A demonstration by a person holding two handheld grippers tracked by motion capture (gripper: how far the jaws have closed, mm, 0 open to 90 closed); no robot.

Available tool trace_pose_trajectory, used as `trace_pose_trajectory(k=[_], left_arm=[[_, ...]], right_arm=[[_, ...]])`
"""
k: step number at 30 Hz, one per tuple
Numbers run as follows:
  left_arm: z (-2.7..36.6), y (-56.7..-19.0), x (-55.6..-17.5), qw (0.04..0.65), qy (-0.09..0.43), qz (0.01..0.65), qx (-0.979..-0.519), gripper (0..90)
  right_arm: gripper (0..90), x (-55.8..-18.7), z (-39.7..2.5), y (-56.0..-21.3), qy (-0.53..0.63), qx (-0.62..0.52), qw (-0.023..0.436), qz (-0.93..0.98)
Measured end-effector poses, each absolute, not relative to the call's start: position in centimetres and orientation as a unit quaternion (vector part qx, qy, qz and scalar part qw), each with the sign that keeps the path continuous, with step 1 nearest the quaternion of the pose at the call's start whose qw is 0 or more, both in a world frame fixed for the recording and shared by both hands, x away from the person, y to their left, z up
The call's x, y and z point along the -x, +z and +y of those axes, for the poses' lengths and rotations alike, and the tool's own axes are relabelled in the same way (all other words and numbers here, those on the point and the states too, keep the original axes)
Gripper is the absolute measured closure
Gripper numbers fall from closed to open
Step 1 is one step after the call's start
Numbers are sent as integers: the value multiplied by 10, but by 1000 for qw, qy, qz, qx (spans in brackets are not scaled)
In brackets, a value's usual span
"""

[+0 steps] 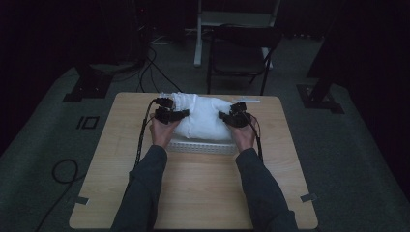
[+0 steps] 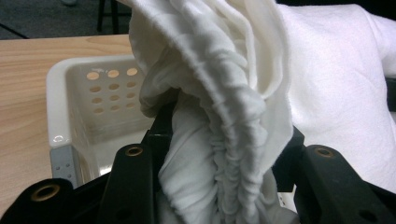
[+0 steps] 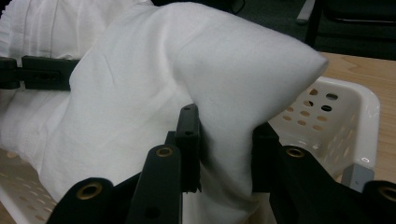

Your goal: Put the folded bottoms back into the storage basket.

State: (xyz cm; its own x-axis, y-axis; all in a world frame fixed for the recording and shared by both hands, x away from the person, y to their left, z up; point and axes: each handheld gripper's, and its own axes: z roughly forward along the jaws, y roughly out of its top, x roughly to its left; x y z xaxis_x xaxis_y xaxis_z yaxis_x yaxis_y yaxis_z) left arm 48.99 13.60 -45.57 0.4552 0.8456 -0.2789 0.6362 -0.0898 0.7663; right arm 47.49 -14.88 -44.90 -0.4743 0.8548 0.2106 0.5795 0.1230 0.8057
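Together, the left gripper (image 1: pixel 180 115) and right gripper (image 1: pixel 226 116) clamp the white cloth (image 1: pixel 203 118), which hides most of the basket (image 1: pixel 200 146).

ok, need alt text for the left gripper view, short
The left gripper is shut on a bunched fold of white cloth, which rises between its two black jaws. Behind it stands a white perforated basket on a light wooden table, with more of the cloth spread to the right.

The high view is looking dim, its edges sinking into black. Overhead light is brightening the cloth (image 1: pixel 203 116) and surface (image 1: pixel 193 183); the nearest tool jaws are blurring softly.
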Motion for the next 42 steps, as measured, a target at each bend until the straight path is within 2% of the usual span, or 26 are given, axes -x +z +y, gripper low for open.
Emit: trace_pose_trajectory(k=[32,42], left_arm=[[128,-474,-484,397,147,507,-751,551],[118,-474,-479,360,156,499,-772,551]], right_arm=[[717,-475,-139,-465,411,-481,165,756],[714,-471,-138,-467,393,-482,168,765]])
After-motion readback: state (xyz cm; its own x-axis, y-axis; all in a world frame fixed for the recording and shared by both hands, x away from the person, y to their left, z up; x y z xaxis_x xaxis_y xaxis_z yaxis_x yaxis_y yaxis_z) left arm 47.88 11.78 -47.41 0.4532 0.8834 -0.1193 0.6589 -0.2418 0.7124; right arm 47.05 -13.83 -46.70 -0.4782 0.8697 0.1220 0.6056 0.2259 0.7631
